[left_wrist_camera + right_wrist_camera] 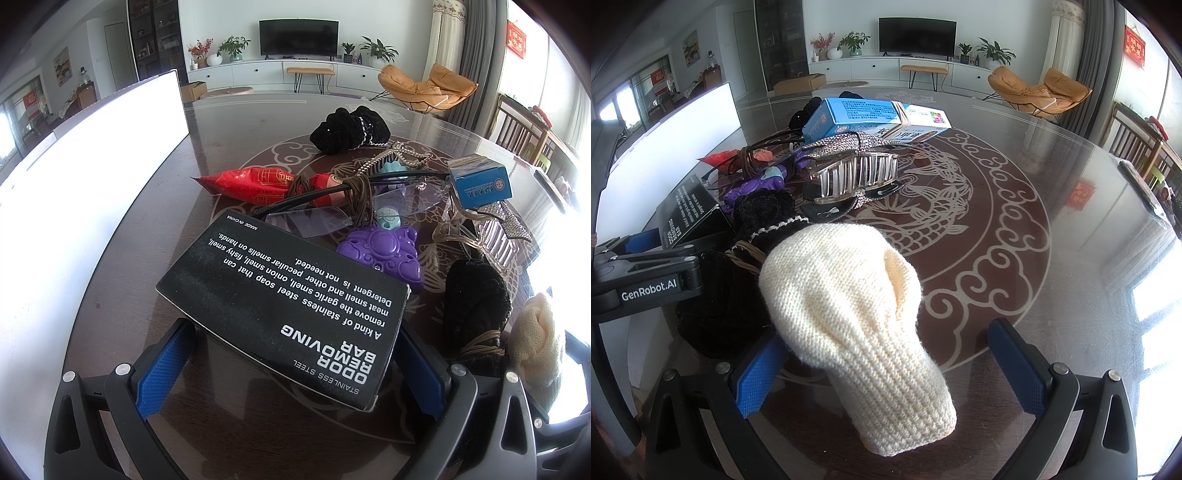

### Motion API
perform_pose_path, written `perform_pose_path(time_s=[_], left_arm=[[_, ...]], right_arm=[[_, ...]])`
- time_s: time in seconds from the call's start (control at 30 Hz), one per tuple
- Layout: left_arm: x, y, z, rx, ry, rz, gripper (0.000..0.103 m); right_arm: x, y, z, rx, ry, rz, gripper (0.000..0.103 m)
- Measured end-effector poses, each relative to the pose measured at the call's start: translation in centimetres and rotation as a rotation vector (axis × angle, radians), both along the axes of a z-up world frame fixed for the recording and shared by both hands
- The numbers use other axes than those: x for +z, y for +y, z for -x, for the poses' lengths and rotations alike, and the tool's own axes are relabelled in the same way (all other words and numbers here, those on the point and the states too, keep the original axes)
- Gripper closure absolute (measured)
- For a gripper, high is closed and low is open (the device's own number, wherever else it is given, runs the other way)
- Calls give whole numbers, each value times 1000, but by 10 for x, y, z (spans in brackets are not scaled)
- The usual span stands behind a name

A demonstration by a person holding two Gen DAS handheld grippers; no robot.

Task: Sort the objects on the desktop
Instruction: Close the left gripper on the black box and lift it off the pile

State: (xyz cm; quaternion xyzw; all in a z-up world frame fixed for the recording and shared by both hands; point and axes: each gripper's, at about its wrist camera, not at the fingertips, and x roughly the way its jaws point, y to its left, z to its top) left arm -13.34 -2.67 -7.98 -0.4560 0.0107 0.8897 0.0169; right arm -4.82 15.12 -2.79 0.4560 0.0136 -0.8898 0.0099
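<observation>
A black box [280,302] printed "ODOR REMOVING BAR" lies between the blue pads [162,369] of my left gripper [295,328], which stands wide open around it. The same box [689,214] shows at the left of the right wrist view. A cream knitted sock [857,325] lies on the table between the fingers of my right gripper [886,336], also open, with a gap on the sock's right side. Behind them sits a jumble: a red snack packet [251,182], glasses [332,218], a purple toy [384,251], a blue carton [857,120] and a clear hair claw [857,173].
The dark glass table [1052,280] has a pale fish pattern. A white panel [92,166] runs along the table's left side. A black scrunchie [351,127] lies at the back, black knitted fabric [727,314] beside the sock. My left gripper's body [646,280] sits close on the left.
</observation>
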Motion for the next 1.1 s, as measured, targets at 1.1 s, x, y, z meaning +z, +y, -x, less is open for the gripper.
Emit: perform_pose_path(time_s=[1.1], left_arm=[[37,-13,32,9,-29,-87,0]], right_arm=[[-2,3,1,18,-1,5,0]])
